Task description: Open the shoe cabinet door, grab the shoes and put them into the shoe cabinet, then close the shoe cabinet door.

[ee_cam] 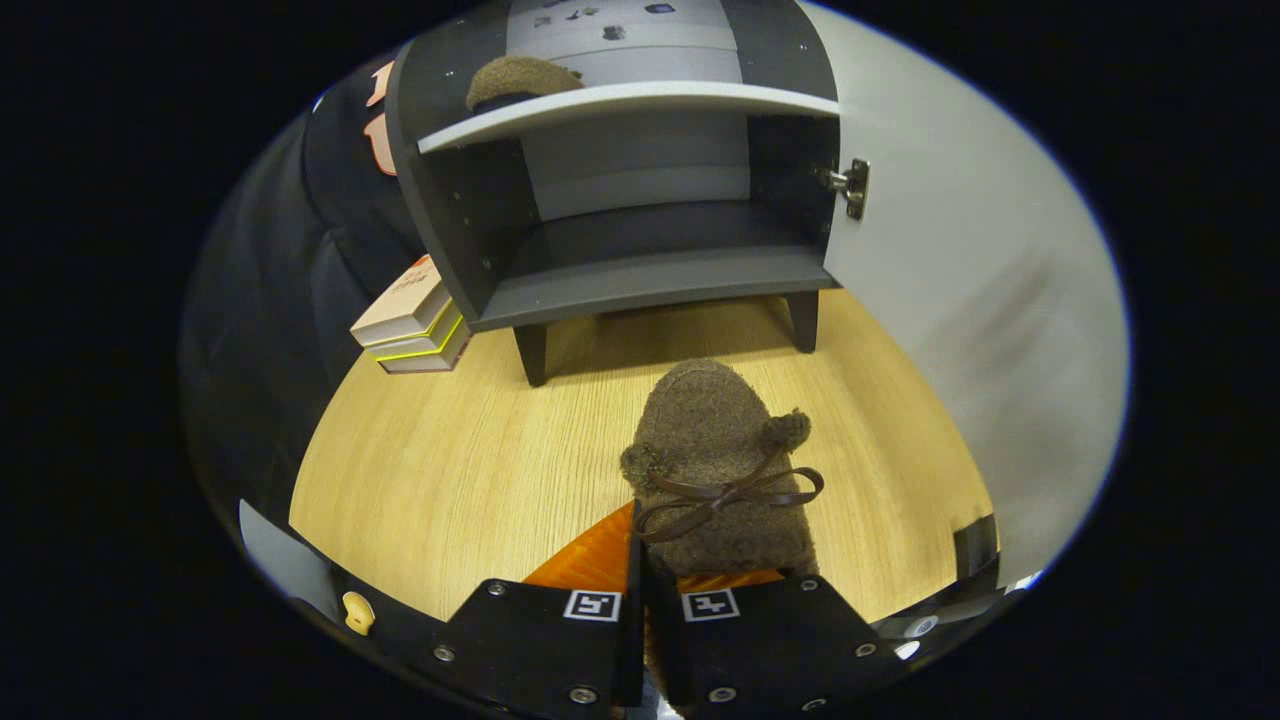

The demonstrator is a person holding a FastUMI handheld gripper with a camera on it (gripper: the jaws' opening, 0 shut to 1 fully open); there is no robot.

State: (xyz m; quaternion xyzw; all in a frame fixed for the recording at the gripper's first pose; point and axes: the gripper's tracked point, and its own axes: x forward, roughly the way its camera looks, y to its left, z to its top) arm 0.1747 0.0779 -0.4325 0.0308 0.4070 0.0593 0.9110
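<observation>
Gripper (640, 590) fingers together on the heel of the fuzzy brown slipper (715, 460), apparently pinching it, toe toward the open shoe cabinet (640, 270) beyond, above the surface (450, 470); judged light, soft, compressible, so hold the firmer heel rim.

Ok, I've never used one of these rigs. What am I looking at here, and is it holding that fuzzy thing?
This view comes from a camera riding on a handheld two-finger gripper, looking forward along its fingers. The fingers are closed on the near end of a brown fuzzy slipper with a bow. Beyond it on the wooden table stands the shoe cabinet, its white door swung open. A second slipper already sits on the upper shelf. A stack of books lies beside the cabinet.
</observation>
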